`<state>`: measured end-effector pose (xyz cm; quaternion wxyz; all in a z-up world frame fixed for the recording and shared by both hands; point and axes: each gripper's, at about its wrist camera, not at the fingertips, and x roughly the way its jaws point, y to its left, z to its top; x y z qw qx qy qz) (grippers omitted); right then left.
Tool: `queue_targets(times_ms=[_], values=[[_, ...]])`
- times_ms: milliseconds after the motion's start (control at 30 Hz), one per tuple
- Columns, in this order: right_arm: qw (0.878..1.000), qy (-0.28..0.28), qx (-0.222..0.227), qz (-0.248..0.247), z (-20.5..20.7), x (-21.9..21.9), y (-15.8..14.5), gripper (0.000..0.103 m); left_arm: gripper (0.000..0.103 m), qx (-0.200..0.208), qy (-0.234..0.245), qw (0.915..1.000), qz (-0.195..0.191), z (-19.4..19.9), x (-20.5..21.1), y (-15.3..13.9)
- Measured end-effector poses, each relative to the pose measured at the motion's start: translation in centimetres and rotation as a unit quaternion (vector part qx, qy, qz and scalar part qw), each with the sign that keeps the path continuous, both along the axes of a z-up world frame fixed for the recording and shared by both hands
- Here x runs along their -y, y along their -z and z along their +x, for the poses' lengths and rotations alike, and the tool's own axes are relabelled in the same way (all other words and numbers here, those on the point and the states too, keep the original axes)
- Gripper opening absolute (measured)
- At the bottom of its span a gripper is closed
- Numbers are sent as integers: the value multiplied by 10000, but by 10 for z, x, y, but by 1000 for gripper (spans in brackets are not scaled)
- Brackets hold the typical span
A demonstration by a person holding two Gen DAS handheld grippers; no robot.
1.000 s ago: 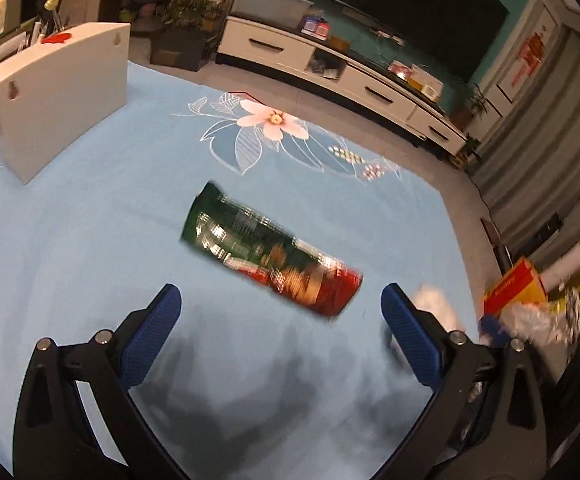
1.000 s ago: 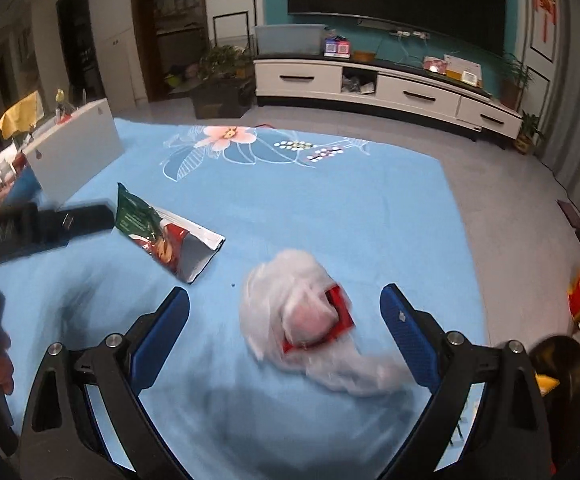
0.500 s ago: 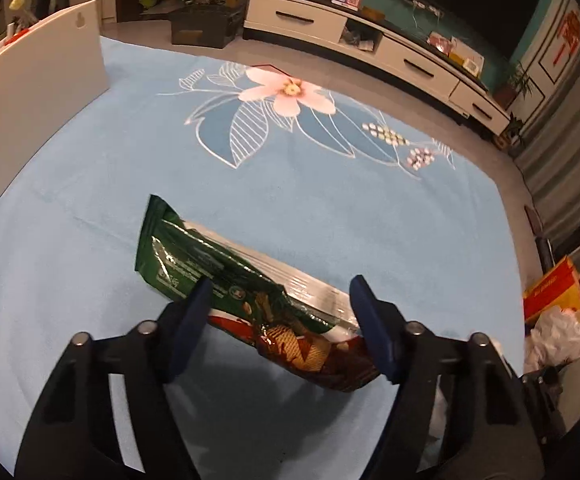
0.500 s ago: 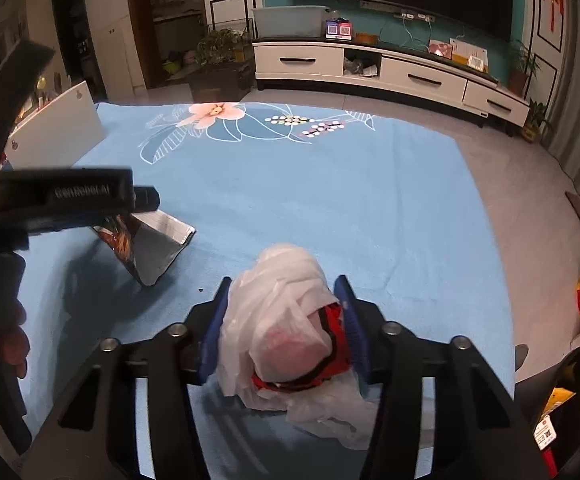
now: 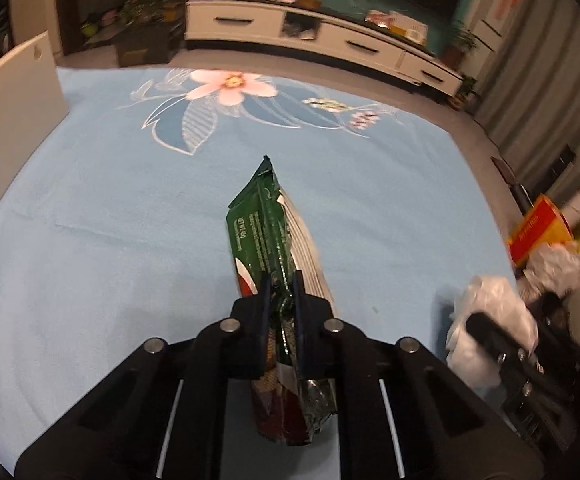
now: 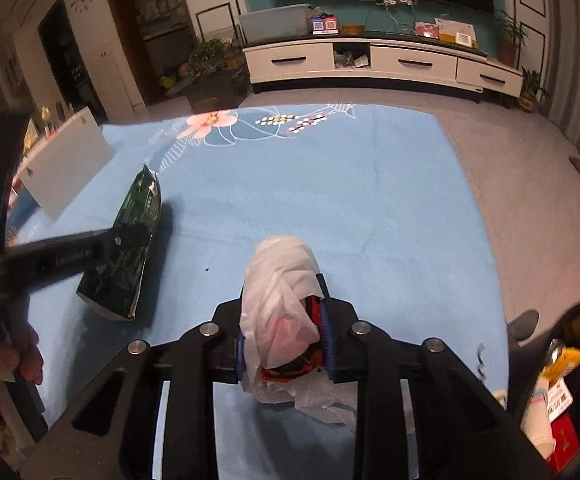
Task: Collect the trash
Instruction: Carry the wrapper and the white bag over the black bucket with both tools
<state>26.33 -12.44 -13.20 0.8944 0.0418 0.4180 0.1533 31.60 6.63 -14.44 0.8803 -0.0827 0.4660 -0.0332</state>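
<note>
- Left tongs (image 5: 279,304) are clamped tight on the green snack bag (image 5: 268,236), centre of the left wrist view; its long axis runs straight up the frame, away from the tongs, tip towards the pink flower.
- Right tongs (image 6: 284,340) are closing on the white plastic bundle (image 6: 280,280), pads pressing both sides, lower centre of the right wrist view.
- Both pieces sit low over the blue desk cloth (image 6: 370,200).
- The trash heap (image 5: 550,256) lies at the right edge, nearer the right hand, I reckon.
</note>
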Motion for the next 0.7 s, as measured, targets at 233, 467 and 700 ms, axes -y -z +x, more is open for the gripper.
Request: queue_targets(times_ms=[233, 467, 700], values=[[9993, 177, 121, 299, -45, 25, -21, 29, 11, 302, 463, 9984, -98, -48, 15, -24], [9985, 367, 234, 326, -98, 46, -36, 29, 11, 473, 873, 9951, 41, -96, 42, -39], [9969, 651, 325, 286, -142, 68, -47, 29, 11, 622, 1169, 9911, 165, -136, 66, -48]])
